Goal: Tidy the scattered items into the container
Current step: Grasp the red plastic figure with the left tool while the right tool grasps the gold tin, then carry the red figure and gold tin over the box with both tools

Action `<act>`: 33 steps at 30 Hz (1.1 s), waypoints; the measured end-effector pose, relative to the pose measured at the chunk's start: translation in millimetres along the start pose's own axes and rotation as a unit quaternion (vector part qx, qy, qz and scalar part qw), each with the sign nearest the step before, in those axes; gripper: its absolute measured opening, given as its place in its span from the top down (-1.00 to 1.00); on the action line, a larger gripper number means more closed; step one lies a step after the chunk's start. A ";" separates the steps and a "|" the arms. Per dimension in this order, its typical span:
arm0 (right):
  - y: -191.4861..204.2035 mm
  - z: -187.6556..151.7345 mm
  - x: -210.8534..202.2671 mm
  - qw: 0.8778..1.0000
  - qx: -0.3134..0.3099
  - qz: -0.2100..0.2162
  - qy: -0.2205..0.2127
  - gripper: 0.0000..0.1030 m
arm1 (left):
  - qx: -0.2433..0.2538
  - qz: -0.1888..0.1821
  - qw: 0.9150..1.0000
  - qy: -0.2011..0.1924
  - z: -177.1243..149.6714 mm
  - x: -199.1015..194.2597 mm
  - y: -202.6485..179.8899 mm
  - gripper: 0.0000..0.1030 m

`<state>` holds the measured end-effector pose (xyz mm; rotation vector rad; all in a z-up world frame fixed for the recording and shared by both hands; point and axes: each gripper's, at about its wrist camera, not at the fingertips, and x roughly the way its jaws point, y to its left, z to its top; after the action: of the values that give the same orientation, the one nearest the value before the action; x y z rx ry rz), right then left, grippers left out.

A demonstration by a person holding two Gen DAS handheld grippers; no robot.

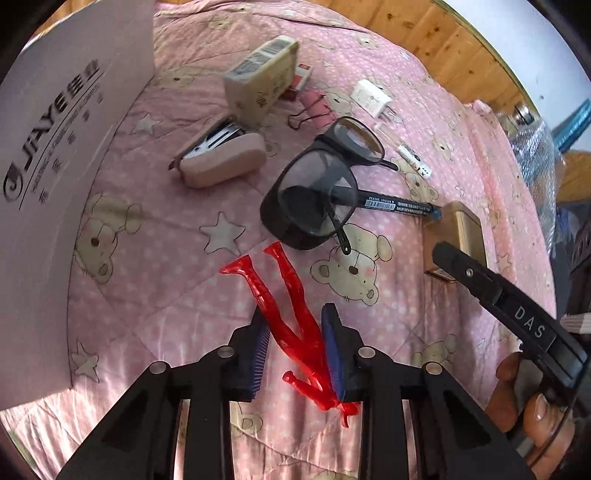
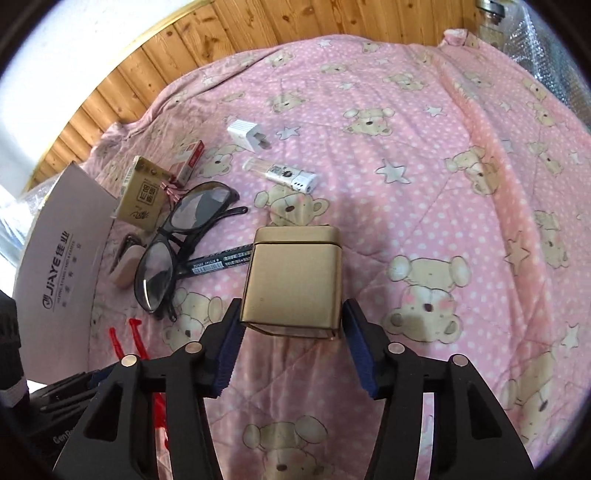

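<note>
A translucent red toy figure (image 1: 295, 332) lies legs-away between the blue pads of my left gripper (image 1: 293, 314), which press against both its sides. My right gripper (image 2: 291, 310) is open, and its pads stand just outside the near end of a gold tin (image 2: 291, 284) that lies on the pink bear-print blanket (image 2: 424, 166). The white cardboard box (image 1: 74, 147) printed JIAYE stands at the left. Black glasses (image 1: 317, 184), a black pen (image 1: 399, 205), a pink stapler (image 1: 221, 158), a beige carton (image 1: 258, 81), a white plug (image 1: 371, 98) and a lighter (image 1: 410, 155) lie scattered.
A small red-and-white pack (image 2: 190, 158) and a pink binder clip (image 2: 171, 188) lie beside the beige carton. A wooden headboard (image 2: 258, 33) runs along the far edge. Bubble wrap (image 1: 535, 155) sits at the right. A hand (image 1: 535, 406) holds the right gripper's handle.
</note>
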<state>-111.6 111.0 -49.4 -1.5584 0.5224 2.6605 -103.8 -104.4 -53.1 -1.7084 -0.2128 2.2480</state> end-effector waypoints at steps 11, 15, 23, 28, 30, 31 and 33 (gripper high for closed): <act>-0.9 -3.0 -6.0 1.000 -0.001 0.007 -0.007 -0.05 | 0.037 -0.010 0.999 -0.018 1.0 -2.7 -17.5 0.74; 5.3 -8.2 -25.3 1.000 -0.007 0.019 -0.013 -0.05 | 0.037 -0.020 0.999 -0.028 0.2 -15.6 -15.8 0.78; 35.9 -15.6 -45.8 0.999 -0.036 0.036 -0.017 -0.05 | 0.041 -0.029 0.997 -0.059 0.2 -45.8 -16.1 0.78; 59.7 -12.8 -63.4 0.997 -0.059 0.044 -0.030 -0.05 | 0.036 -0.041 0.995 -0.087 2.9 -69.3 -11.7 0.78; 69.2 -11.1 -71.4 0.996 -0.066 0.047 -0.038 -0.05 | 0.031 -0.048 0.993 -0.101 4.1 -80.9 -7.5 0.78; 74.8 -10.3 -75.5 0.995 -0.071 0.048 -0.042 -0.05 | 0.030 -0.050 0.992 -0.109 4.8 -87.5 -5.7 0.78; 84.4 -8.4 -81.6 0.995 -0.077 0.051 -0.048 -0.05 | 0.027 -0.056 0.991 -0.122 6.7 -99.0 -1.4 0.78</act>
<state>-78.5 41.5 39.6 -1.4668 0.4137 2.8981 -86.1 -135.3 39.5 -1.3569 -0.2919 2.3517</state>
